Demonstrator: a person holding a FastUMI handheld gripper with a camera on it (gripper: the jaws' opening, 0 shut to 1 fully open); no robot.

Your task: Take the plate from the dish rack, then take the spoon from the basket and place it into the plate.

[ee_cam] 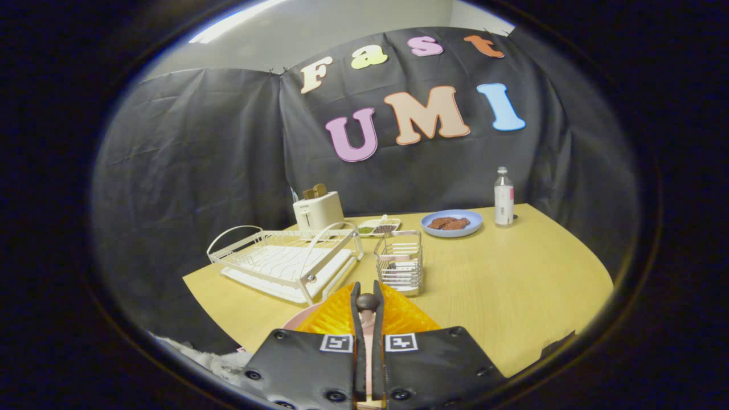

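- While the gripper [368, 307] pinches the spoon [368, 302] handle between nearly closed fingers, the pink plate [299, 323] lies just beneath.
- Basket [400, 262] and rack [287, 262] stand beyond.
- Risk: the narrow handle twists, dropping the spoon beside the plate.

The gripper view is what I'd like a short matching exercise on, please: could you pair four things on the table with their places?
Things:
1. toaster
2. blue plate
3. wire basket
4. bottle

Places:
A. just ahead of the gripper, whose fingers are closed on a pink handle
B. beyond the dish rack
C. beside the blue plate
D. holding brown food

Pairs: 1-B, 2-D, 3-A, 4-C
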